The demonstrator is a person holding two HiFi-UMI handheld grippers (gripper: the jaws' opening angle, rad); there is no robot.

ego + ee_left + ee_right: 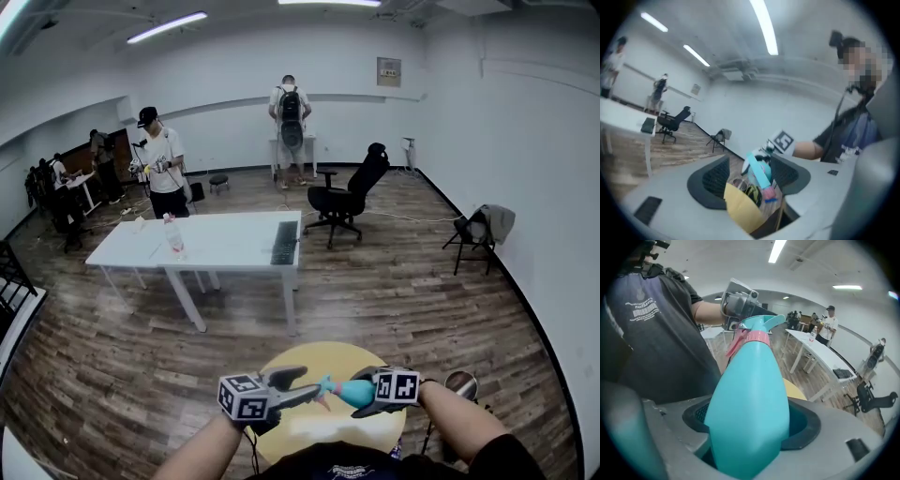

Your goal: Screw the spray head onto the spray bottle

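Right gripper (752,423) jaws are clamped on the fat teal body of the spray bottle (749,380). The neck points away from them, with the spray head (758,324) and its pink collar (757,337) sitting on top. Left gripper (752,179) jaws stand wide apart, gripping nothing (the spray head hangs between the pads, can't tell if it touches). A yellow round table (323,358) is below both.

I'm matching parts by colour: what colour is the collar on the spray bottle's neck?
Pink. The collar shows best in the right gripper view.
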